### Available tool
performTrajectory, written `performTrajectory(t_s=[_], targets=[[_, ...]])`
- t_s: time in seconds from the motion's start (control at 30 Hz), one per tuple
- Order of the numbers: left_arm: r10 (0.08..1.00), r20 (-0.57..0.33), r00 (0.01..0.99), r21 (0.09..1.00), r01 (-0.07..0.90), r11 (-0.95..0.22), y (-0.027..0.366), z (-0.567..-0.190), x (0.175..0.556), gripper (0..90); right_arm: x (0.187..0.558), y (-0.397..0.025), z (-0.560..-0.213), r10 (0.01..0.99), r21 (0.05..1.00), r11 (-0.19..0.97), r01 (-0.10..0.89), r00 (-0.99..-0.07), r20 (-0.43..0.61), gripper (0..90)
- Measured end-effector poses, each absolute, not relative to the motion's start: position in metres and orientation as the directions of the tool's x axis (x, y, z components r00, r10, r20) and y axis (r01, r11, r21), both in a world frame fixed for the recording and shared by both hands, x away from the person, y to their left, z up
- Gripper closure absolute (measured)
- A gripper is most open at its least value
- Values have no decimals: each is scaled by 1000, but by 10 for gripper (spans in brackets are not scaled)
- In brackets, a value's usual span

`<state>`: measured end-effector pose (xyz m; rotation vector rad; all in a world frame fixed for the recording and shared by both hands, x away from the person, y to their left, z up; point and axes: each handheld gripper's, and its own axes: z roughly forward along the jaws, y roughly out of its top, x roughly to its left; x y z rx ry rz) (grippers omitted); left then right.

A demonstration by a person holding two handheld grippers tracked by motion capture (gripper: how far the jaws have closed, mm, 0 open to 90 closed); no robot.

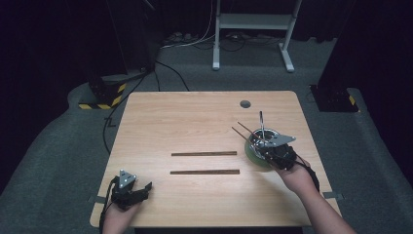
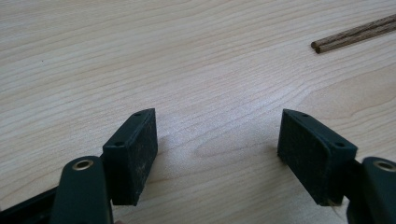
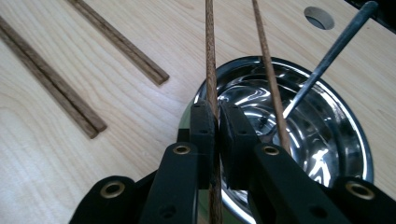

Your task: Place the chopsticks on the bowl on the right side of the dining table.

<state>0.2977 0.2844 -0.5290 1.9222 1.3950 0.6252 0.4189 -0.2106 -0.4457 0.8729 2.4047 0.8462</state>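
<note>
A: Any brand, label or writing to read?

B: I can read none on the things shown.

A: How does the right gripper (image 1: 258, 143) sit?

B: It is held over the near edge of the steel bowl (image 3: 327, 116) at the right side of the worktop (image 1: 195, 117), with the person's right hand (image 1: 297, 175) behind it and the forearm coming in from the bottom right. Its jaws are clenched on one chopstick (image 3: 211, 74), which runs up between the pads and on past them, out over the worktop.

A: And the left gripper (image 1: 146, 187)?

B: It rests low at the near left corner of the worktop, pointing toward the middle. Its jaws are released, spread wide, with bare wood between them.

A: Count the chopsticks.

B: Two lie side by side as a pair (image 1: 204, 153) at the middle of the worktop, and two more as a second pair (image 1: 205, 171) just nearer the person, parallel to the first. A fifth is the gripped one, and a sixth (image 3: 271, 79) leans in the bowl just beside it. That makes six.

A: Anything else in the bowl?

B: One thin metal handle (image 3: 336, 46) leans in it, its end hidden. There is one bowl, and a round hole (image 1: 245, 104) in the worktop beyond it.
</note>
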Motion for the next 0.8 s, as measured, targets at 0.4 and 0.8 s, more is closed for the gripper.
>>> performTrajectory(t_s=[0.4, 0.8], targets=[[950, -6, 313, 752, 627, -202, 284, -529, 298, 285, 434, -214, -445, 702, 656, 618, 433, -680, -213, 834], [950, -7, 312, 752, 628, -200, 284, -529, 298, 285, 444, -217, -452, 703, 634, 632, 446, -674, -227, 834]])
